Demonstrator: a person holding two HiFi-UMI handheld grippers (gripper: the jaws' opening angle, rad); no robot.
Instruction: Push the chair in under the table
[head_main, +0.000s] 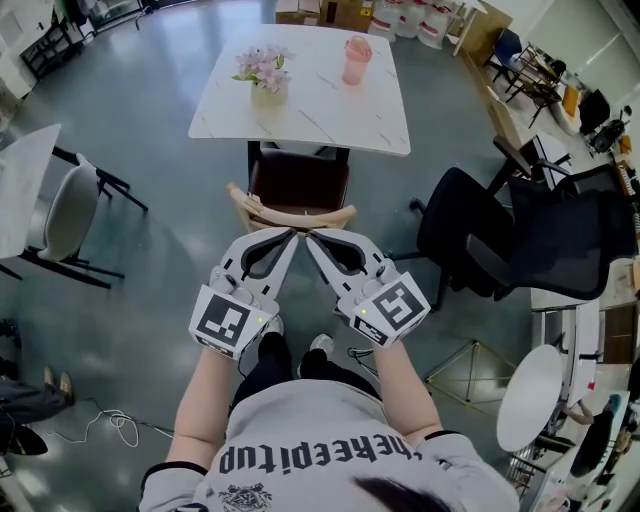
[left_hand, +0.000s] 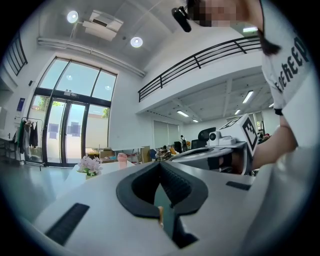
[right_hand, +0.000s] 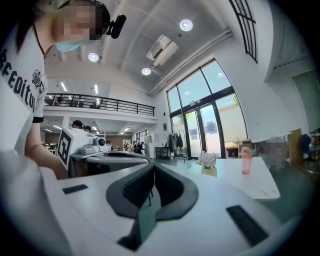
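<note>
Meeting at curved wood chair back (head_main: 262, 212): L gripper (head_main: 289, 234) & R gripper (head_main: 311, 236), ribbed fingers (left_hand: 176, 183) shut empty, marble table (head_main: 320, 100) ahead.

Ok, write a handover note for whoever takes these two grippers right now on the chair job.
Left gripper: jaws together, nothing in them, tip at the chair's wooden back rail.
Right gripper: the same, beside the left one. Whether either one touches the rail cannot be told.
Chair: faces the white table, with the front of its seat under the table's edge and most of the seat out.
Done: chair lined up and partly in.
Left: push on the back rail, probably with both tips, until the seat is under the table.
</note>
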